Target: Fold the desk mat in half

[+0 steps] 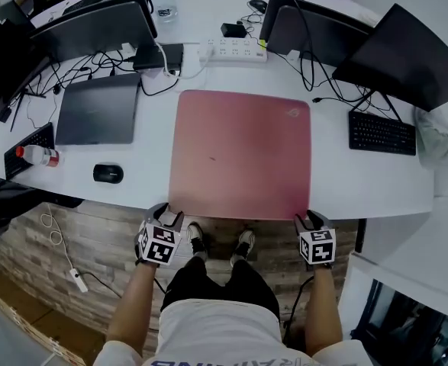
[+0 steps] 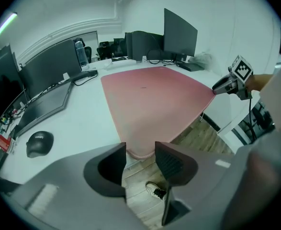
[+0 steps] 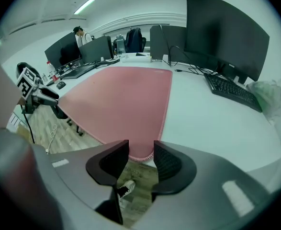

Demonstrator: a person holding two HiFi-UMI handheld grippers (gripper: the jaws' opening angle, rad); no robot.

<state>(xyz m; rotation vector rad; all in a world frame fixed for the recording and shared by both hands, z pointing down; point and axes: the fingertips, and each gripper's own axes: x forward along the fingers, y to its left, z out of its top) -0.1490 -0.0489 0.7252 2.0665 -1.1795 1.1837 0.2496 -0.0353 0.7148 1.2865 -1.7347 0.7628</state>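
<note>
A pink desk mat [image 1: 239, 155] lies flat on the white desk [image 1: 147, 189], its near edge along the desk's front edge. My left gripper [image 1: 170, 218] stands open at the mat's near left corner. In the left gripper view the corner [image 2: 140, 153] shows just past the gap of the left gripper [image 2: 140, 150], and the pads do not press on it. My right gripper [image 1: 309, 219] stands open at the near right corner. In the right gripper view that corner [image 3: 141, 156] sits at the tips of the right gripper [image 3: 141, 150], untouched.
Left of the mat lie a closed laptop [image 1: 98, 109], a black mouse [image 1: 107, 173] and a bottle [image 1: 39, 155]. A keyboard [image 1: 381, 133] and a plastic bag [image 1: 433, 139] sit to the right. Monitors, cables and a power strip [image 1: 235, 49] line the back.
</note>
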